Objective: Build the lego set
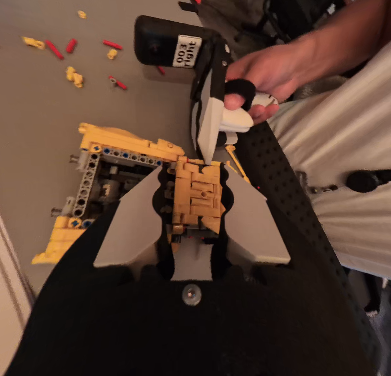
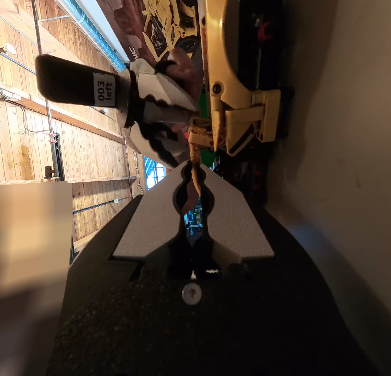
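The yellow and grey lego car model (image 1: 127, 145) lies on the grey table. My left gripper (image 1: 192, 169) is closed around its yellow brick-built section (image 1: 201, 196), one finger on each side. My right gripper (image 1: 208, 159) comes down from above with its tips touching the top edge of that section. In the right wrist view, my right gripper (image 2: 193, 165) is shut on a thin yellow rod (image 2: 195, 175) that runs up to the model (image 2: 232, 90). The left gripper (image 2: 186, 112) shows there too, against the model.
Loose red pins (image 1: 54, 48) and small yellow pieces (image 1: 74, 77) are scattered on the table (image 1: 31, 112) at the far left. A black perforated strip (image 1: 285, 186) runs along the right, beside a person's hand (image 1: 264, 74). The lego box (image 2: 165, 23) stands behind the model. Only a small space, under 4 cm, lies between the two pairs of fingers.
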Demonstrator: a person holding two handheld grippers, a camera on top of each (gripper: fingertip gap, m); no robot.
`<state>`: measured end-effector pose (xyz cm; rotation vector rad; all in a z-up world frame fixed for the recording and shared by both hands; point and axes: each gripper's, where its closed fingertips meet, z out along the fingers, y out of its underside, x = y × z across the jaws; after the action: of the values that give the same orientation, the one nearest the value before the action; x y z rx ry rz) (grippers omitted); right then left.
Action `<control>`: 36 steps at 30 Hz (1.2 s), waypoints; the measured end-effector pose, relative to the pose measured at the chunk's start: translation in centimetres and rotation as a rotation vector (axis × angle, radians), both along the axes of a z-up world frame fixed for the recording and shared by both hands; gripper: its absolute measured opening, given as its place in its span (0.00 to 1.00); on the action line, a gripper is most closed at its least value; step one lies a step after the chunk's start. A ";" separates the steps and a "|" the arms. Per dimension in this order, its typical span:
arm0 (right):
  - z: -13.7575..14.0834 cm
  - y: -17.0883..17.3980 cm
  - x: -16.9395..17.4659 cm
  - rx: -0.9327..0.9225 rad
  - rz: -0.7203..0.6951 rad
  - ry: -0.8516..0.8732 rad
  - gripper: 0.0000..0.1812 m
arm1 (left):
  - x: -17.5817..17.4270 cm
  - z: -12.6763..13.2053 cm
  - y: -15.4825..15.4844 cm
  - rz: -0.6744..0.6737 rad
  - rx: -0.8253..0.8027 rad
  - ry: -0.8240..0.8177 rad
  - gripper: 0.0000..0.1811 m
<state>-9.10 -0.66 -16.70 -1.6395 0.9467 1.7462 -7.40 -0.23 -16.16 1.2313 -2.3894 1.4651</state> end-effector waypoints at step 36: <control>0.3 0.8 -0.2 -0.015 -0.106 0.043 0.01 | 0.0 -1.2 -1.3 0.093 0.417 -0.273 0.23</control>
<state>-9.32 0.11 -16.41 -1.5379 1.0493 1.7129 -7.42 -1.48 -17.34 1.3039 -2.9740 1.2673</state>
